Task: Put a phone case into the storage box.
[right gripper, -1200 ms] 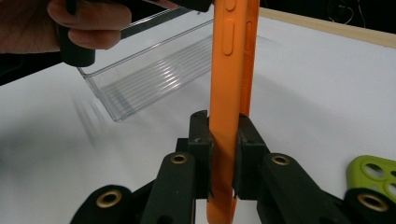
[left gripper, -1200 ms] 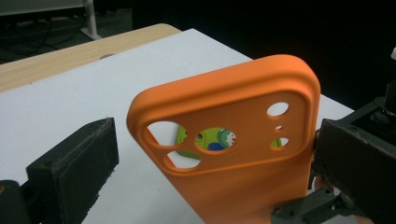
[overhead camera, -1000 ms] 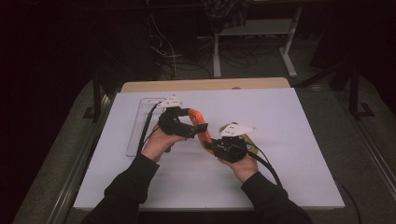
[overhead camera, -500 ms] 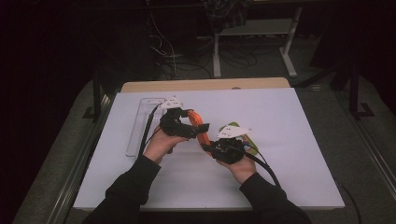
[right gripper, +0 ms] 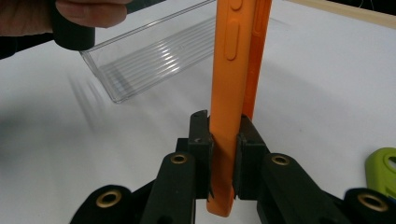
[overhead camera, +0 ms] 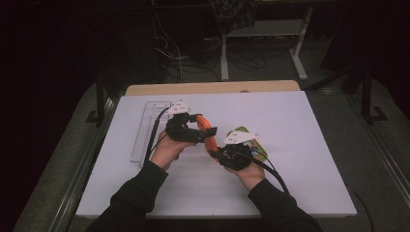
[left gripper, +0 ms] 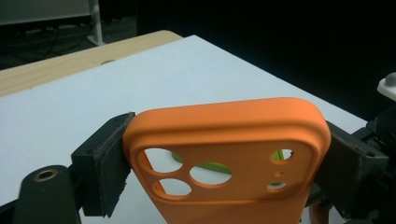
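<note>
Orange phone case (overhead camera: 207, 134) raised between both hands, right fingers (right gripper: 223, 154) clamping its edge, left fingers (left gripper: 224, 154) closing across its width.

Dim overhead light is washing the white surface (overhead camera: 300, 145) while the surroundings are sinking into black, and the clear tray (right gripper: 154, 60) is blurring with glare streaks.

My tabletop (overhead camera: 309, 125) is white (a wooden edge shows at the far side); a clear plastic tray (overhead camera: 146, 130) and a green phone case (overhead camera: 247, 133) lie on it.

Orange phone case (left gripper: 224, 140), held above table
</note>
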The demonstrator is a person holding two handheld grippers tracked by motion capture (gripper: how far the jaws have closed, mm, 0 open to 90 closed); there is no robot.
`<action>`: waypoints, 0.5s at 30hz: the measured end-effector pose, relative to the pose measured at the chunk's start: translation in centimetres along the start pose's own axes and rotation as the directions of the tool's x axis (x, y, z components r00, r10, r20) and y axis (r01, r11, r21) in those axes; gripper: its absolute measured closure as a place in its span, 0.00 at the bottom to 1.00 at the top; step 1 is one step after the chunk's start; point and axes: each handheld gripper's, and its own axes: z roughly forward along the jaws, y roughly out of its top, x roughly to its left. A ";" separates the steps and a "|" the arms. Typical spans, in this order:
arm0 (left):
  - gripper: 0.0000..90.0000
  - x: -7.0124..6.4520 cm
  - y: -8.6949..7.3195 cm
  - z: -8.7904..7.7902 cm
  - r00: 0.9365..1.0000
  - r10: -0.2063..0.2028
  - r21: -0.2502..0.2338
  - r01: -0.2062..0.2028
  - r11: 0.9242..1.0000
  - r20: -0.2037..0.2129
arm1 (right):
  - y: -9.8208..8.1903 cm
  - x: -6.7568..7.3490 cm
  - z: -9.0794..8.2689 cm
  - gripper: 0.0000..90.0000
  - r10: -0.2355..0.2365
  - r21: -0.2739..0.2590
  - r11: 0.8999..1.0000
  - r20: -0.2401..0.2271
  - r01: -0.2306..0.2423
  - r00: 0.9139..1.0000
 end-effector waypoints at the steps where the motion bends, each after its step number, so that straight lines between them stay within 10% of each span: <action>1: 0.17 0.0 0.0 0.1 1.000 -0.002 -0.001 0.002 1.000 0.002 | 0.0 0.0 0.0 0.87 0.000 0.002 1.000 -0.001 0.000 1.000; 7: 0.17 -0.2 0.4 0.4 1.000 0.013 0.005 -0.013 1.000 0.002 | 0.0 -0.5 -0.4 0.84 -0.004 0.001 1.000 0.001 0.004 1.000; 15: 0.17 0.0 0.8 0.3 0.999 0.033 0.022 -0.032 0.999 -0.021 | -0.3 -1.4 -2.2 0.41 -0.051 0.025 0.998 0.063 0.049 0.997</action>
